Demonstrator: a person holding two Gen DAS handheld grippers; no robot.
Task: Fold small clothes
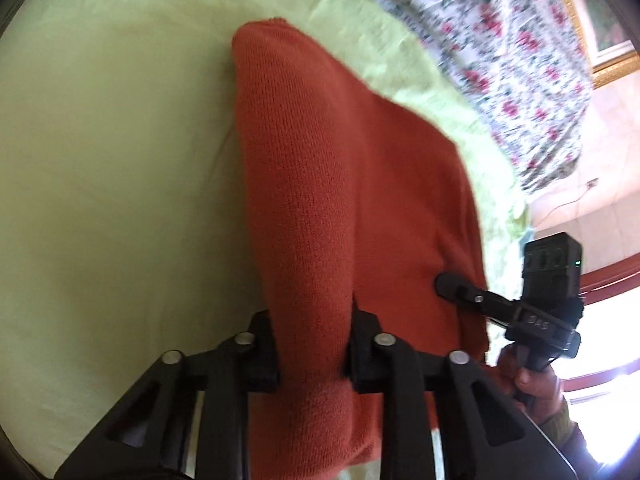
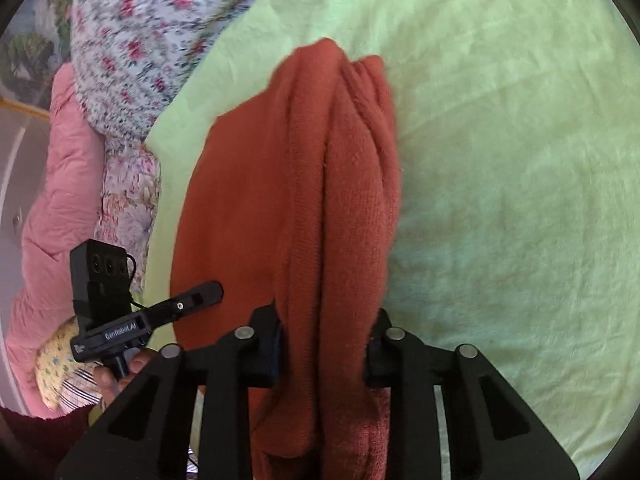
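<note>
Rust knit garment (image 1: 320, 200) hangs bunched between both claws; left claw (image 1: 314, 354) and right claw (image 2: 326, 352) clamp it.

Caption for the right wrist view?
Right tongs clamp bunched rust-red knit garment over green sheet; left tongs grip alongside.

A pale green sheet (image 2: 500, 160) covers the bed, with a floral quilt (image 1: 500, 60) and a pink padded blanket (image 2: 60, 200) beside it. A gold-framed picture (image 1: 600, 32) hangs on the wall — bright daylight enters from a red-framed window (image 1: 612, 280).
</note>
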